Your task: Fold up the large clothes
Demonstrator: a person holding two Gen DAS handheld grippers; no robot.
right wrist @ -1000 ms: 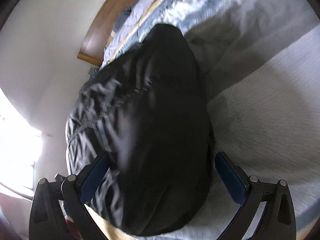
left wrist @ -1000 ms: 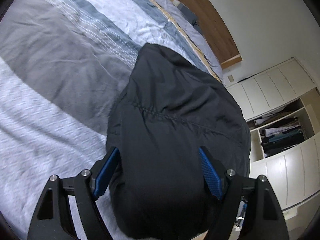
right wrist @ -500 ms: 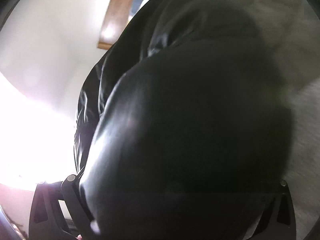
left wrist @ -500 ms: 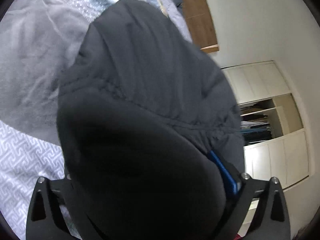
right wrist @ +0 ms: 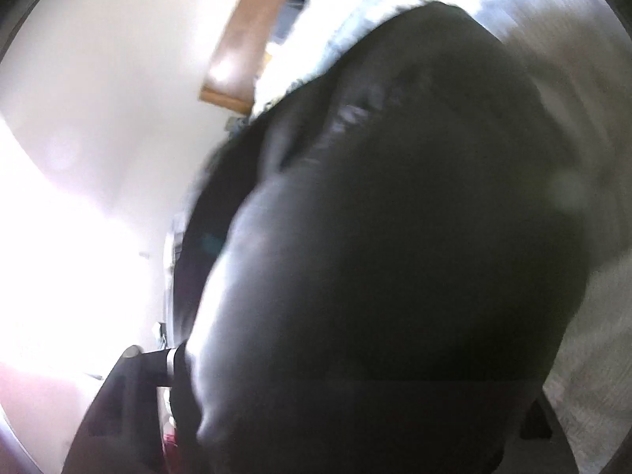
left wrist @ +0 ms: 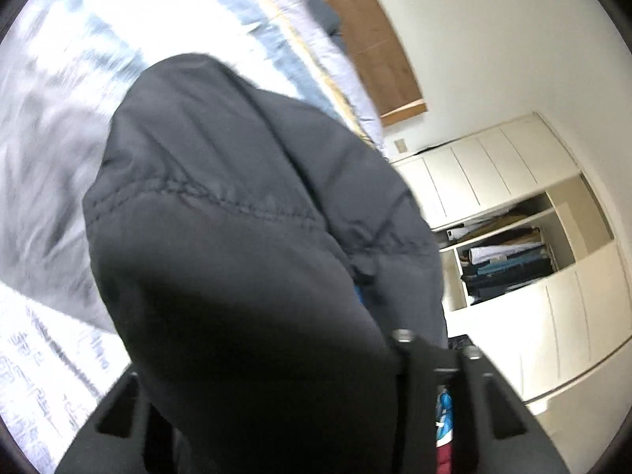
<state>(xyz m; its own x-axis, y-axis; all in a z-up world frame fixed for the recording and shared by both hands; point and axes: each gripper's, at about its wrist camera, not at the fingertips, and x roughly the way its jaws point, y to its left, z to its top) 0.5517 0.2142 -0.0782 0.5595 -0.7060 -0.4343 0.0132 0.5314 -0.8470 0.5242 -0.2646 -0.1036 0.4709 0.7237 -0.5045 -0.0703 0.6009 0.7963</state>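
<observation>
A large black padded jacket [left wrist: 237, 205] lies on the bed and its near edge is lifted up over both grippers. In the left wrist view the jacket drapes over my left gripper [left wrist: 276, 355]; the fingers have closed in on the fabric and only a sliver of blue pad [left wrist: 358, 294] shows. In the right wrist view the same jacket [right wrist: 395, 256] fills almost the whole picture and hides my right gripper [right wrist: 355, 375], whose fingers are fully covered. Only the black frame shows at the bottom corners.
The bed has a grey, white and blue striped cover [left wrist: 59, 158] and a wooden headboard [left wrist: 375, 39] at the far end. A white wardrobe with open shelves of stacked things [left wrist: 509, 260] stands to the right. Bright window light [right wrist: 59, 256] washes out the left.
A second ago both grippers were open around the jacket's near edge as it lay flat. Since then they have closed on it and lifted it up toward the cameras.
</observation>
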